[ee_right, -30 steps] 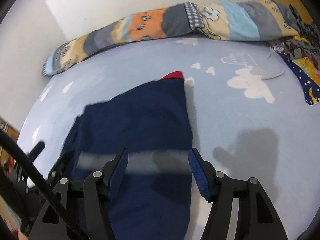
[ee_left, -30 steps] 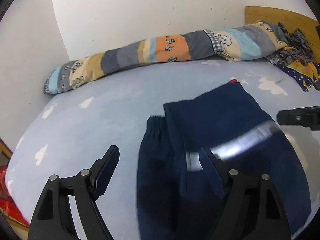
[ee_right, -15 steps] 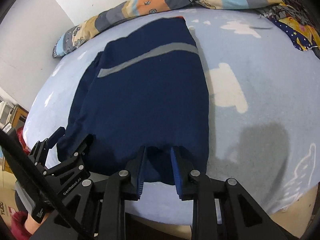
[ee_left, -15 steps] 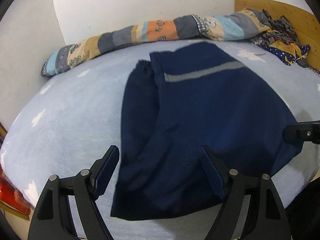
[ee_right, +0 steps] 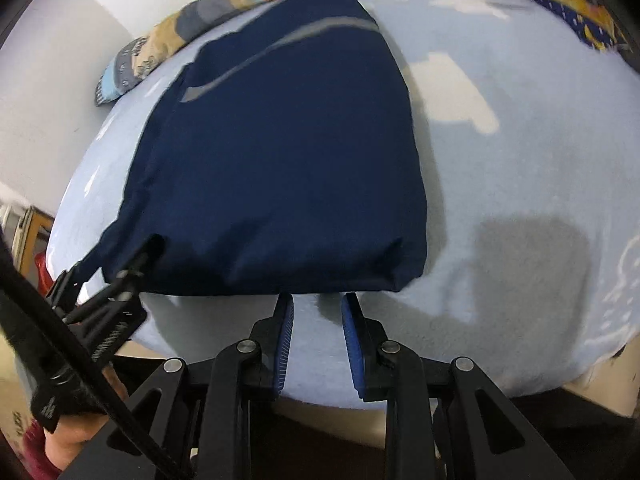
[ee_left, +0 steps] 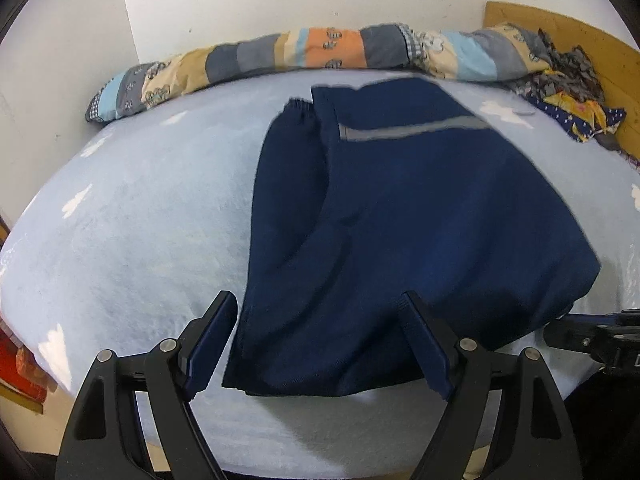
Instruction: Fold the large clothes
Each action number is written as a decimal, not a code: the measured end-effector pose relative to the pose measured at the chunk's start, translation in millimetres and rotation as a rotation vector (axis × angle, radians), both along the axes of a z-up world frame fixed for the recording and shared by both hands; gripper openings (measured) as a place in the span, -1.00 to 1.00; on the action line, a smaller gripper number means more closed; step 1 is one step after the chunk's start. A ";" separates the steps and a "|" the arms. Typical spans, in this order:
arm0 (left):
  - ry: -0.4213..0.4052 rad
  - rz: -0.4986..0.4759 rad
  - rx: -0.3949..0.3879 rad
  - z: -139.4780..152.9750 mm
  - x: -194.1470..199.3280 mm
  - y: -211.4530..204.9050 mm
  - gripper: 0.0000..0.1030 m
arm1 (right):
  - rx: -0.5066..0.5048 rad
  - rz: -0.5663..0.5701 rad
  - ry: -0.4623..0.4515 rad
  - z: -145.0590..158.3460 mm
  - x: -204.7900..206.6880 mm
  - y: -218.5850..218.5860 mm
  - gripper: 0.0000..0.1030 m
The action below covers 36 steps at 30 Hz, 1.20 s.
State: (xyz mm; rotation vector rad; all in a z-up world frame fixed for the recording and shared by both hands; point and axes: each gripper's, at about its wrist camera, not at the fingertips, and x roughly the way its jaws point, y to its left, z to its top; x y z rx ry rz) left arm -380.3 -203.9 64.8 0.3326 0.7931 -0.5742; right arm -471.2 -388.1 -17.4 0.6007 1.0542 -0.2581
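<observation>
A navy garment with a grey stripe lies folded flat on the light blue bed sheet; it also shows in the right wrist view. My left gripper is wide open, its fingers either side of the garment's near left hem. My right gripper is narrowly open and empty, just off the garment's near edge. The left gripper shows at the left of the right wrist view, touching the hem.
A rolled patchwork quilt lies along the far wall. A heap of patterned clothes sits at the far right by a wooden headboard. The bed's near edge is just under my right gripper.
The garment was drawn toward the near edge and laid down. My right gripper, shut on the hem half a second ago, has let go and backed off. The left stays open.
</observation>
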 end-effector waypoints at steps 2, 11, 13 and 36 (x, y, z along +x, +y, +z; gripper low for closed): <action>-0.030 0.012 -0.042 10.5 -2.8 6.2 0.60 | -0.042 -0.004 -0.035 10.7 -2.8 1.0 -0.47; -0.119 0.066 -0.090 38.2 -1.9 21.9 0.60 | -0.248 -0.010 -0.131 43.3 -11.1 19.8 -0.47; -0.104 0.078 -0.074 33.7 1.3 22.5 0.60 | -0.261 -0.028 -0.154 47.8 -18.4 22.3 -0.47; -0.100 0.109 -0.092 34.3 5.0 25.4 0.60 | -0.287 0.005 -0.157 48.4 -6.0 29.6 -0.25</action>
